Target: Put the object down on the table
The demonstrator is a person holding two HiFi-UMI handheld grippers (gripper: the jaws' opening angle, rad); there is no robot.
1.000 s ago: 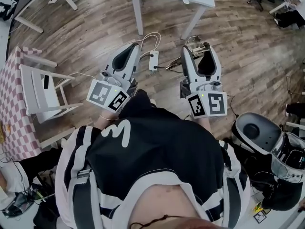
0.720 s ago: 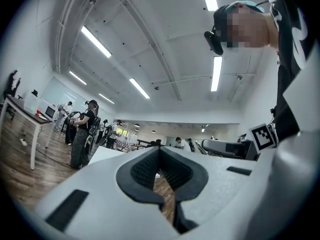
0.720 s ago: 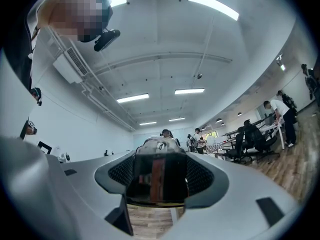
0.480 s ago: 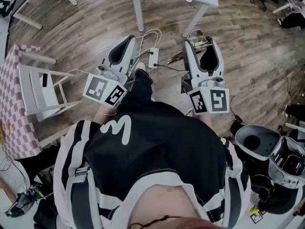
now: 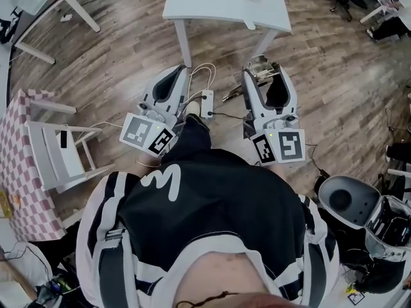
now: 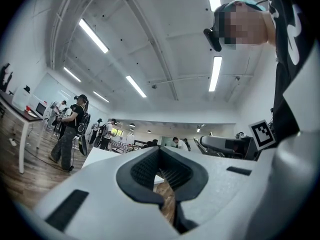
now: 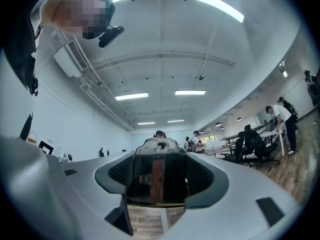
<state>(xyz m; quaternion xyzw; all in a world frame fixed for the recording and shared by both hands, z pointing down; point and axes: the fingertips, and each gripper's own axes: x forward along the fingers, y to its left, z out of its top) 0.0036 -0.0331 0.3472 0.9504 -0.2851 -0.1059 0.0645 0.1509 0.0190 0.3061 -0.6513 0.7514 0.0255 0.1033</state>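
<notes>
My right gripper is shut on a see-through container with a silvery top. It is held above the wooden floor, short of the white table. In the right gripper view the container fills the space between the jaws, dark with a reddish strip inside. My left gripper is held beside it at the same height. In the left gripper view the left gripper has its dark pads drawn together, with nothing between them.
A power strip with pale cables lies on the floor between the grippers. A white chair and a checkered tabletop stand at the left. Grey round gear sits at the right. Other people stand in the room.
The white table has come further into view at the top, nearer to both grippers. The right gripper still holds the container and the left is still shut.
</notes>
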